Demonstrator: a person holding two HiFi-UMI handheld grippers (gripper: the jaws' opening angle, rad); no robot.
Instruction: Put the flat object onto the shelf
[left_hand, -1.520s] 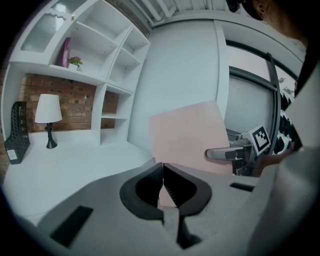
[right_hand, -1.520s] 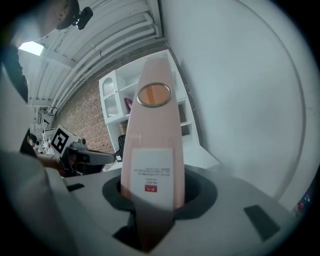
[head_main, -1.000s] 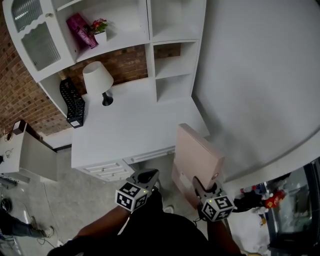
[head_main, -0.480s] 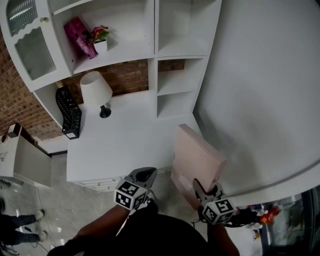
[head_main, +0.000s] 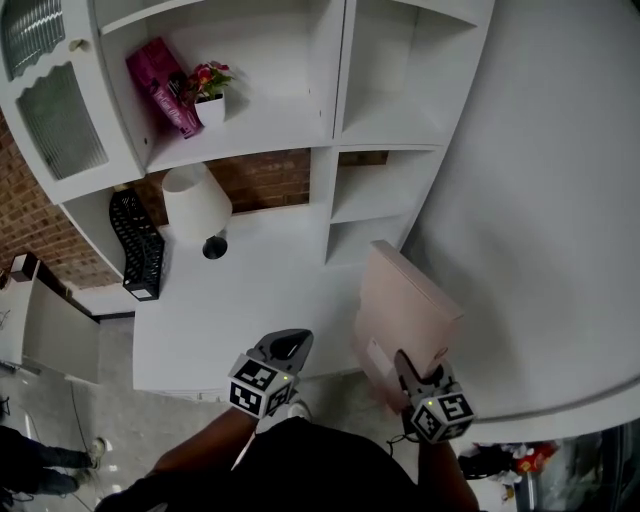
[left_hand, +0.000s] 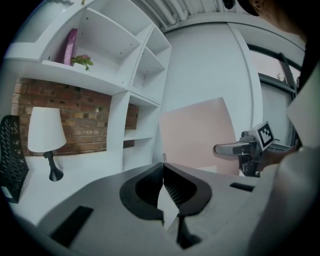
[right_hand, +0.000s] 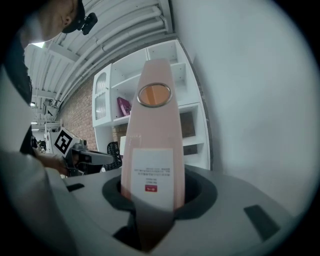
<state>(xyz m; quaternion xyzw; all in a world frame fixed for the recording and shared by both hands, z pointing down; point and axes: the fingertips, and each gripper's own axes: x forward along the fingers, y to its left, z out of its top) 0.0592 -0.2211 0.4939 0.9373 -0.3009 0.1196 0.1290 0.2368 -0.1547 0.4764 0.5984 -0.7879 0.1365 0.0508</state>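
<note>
Jaws of the right gripper (head_main: 419, 372) clamp the near edge of the pale pink flat box (head_main: 408, 305), which stands on edge in the air at 5 o'clock in the head view, over the right end of the white desk (head_main: 250, 300). At 12 o'clock from the box rise the open compartments of the white shelf unit (head_main: 385, 120). At 9 o'clock from the box, the left gripper (head_main: 291, 345) has its jaws pressed together on nothing. A white lamp (head_main: 197, 205) stands at 11 o'clock from the left gripper.
</note>
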